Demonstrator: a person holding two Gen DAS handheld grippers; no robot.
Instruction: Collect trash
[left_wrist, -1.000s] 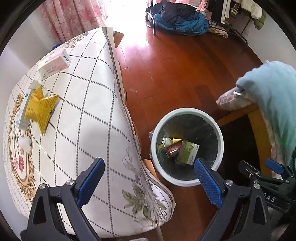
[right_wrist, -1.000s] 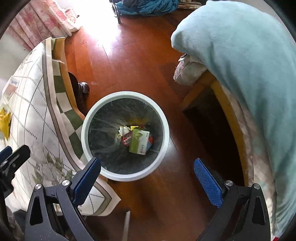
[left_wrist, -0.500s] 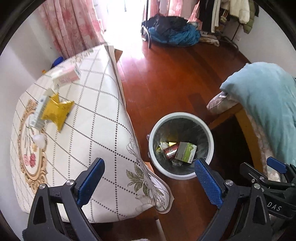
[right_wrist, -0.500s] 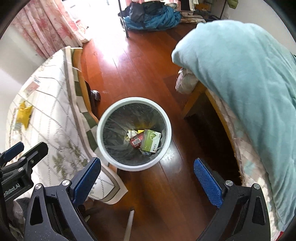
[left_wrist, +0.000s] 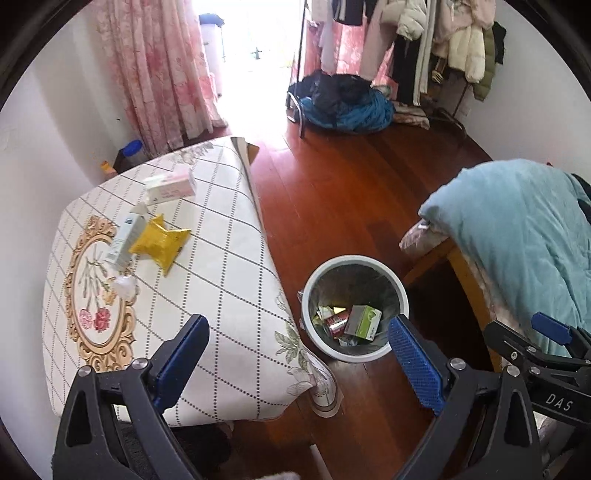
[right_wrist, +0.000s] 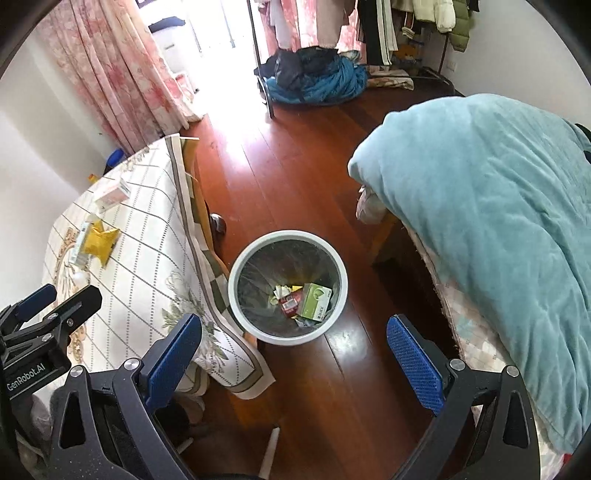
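A white trash bin (left_wrist: 400, 291) with a dark liner stands on the wood floor beside the table; it also shows in the right wrist view (right_wrist: 341, 275). Inside lie a green box (left_wrist: 364, 321) (right_wrist: 314, 301), a red can and paper scraps. On the table (left_wrist: 229, 295) lie a yellow foil packet (left_wrist: 160, 243) (right_wrist: 98, 240), a pink-white box (left_wrist: 170, 188), a white-blue carton (left_wrist: 127, 236) and a white crumpled wad (left_wrist: 125, 286). My left gripper (left_wrist: 295, 350) is open and empty, high over the table's edge and bin. My right gripper (right_wrist: 293, 349) is open and empty above the bin.
A bed with a teal blanket (right_wrist: 498, 221) stands right of the bin. Pink curtains (left_wrist: 159, 74), a clothes rack and a pile of blue and dark clothes (left_wrist: 343, 103) are at the back. A white stick (right_wrist: 269, 450) lies on the floor.
Both grippers have risen and pulled back from the bin, so the bin looks smaller and more of the room and table shows. Both stay open and empty.
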